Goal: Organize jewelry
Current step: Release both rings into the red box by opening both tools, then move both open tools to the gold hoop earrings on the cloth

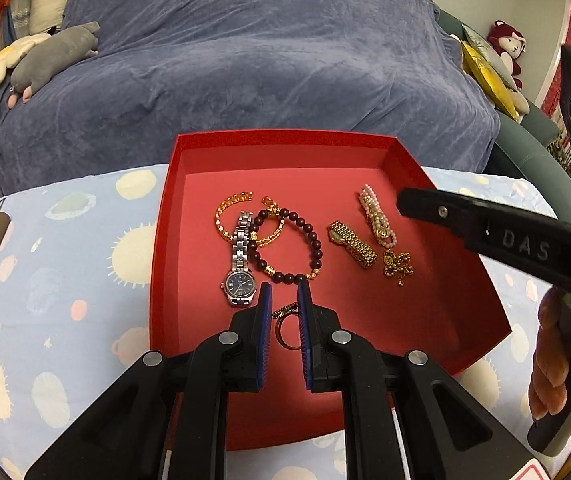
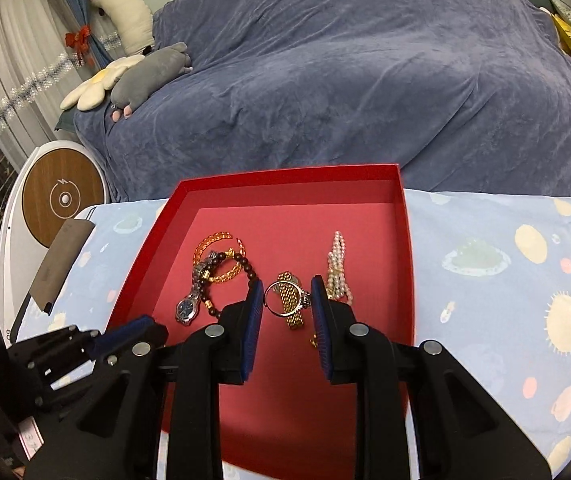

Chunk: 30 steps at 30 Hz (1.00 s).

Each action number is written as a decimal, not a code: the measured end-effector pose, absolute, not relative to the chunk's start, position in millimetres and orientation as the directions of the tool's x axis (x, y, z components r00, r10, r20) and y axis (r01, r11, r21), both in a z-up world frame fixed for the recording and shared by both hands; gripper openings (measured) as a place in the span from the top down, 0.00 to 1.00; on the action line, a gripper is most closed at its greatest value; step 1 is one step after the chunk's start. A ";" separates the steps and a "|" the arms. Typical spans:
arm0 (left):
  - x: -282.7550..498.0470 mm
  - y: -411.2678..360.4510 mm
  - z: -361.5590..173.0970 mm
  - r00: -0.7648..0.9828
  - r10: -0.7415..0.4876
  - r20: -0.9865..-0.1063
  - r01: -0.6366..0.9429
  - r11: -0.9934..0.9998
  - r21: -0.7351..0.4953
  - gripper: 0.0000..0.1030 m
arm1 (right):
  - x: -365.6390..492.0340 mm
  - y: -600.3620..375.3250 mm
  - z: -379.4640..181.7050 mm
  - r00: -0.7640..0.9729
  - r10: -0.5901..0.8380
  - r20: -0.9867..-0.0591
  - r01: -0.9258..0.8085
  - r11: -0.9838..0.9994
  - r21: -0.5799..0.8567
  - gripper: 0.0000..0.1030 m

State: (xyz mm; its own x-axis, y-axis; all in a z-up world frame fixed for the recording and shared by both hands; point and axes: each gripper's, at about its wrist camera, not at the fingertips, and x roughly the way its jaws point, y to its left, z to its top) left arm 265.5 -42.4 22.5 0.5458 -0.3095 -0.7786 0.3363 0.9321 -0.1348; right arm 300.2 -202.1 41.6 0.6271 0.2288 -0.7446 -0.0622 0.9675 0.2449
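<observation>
A red tray [image 1: 189, 184] [image 2: 403, 240] lies on a space-print cloth. In it are a silver watch [image 1: 240, 264], a dark bead bracelet [image 1: 309, 236], an amber bangle [image 1: 231, 204], a gold watch [image 1: 352, 243], a pearl bracelet [image 1: 377, 220] and a gold chain [image 1: 397, 264]. My left gripper [image 1: 284, 298] is shut on a gold ring [image 1: 283, 330] above the tray's near part. My right gripper [image 2: 287, 294] is shut on a silver ring [image 2: 285, 299], held above the gold watch [image 2: 291, 312]. The right gripper's finger [image 1: 485, 232] crosses the left wrist view at right.
A blue-covered sofa [image 1: 265, 60] stands behind the table, with plush toys [image 1: 53, 56] at its left and a red plush [image 1: 507, 46] at right. A grey case [image 2: 57, 264] lies on the cloth left of the tray. A round white and wood device [image 2: 61, 200] stands at far left.
</observation>
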 end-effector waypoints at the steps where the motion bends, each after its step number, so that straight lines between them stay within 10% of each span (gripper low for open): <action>1: 268.8 -41.0 19.9 0.541 -0.310 -0.781 0.331 0.933 -0.140 0.90 | 308.3 -199.2 39.6 0.625 0.225 -0.747 -0.060 0.968 0.242 0.77; 30: 164.4 18.8 80.1 0.676 -0.202 -0.708 0.179 0.978 -0.108 0.42 | 120.5 -215.6 77.2 0.672 0.231 -0.704 -0.072 0.966 0.249 0.68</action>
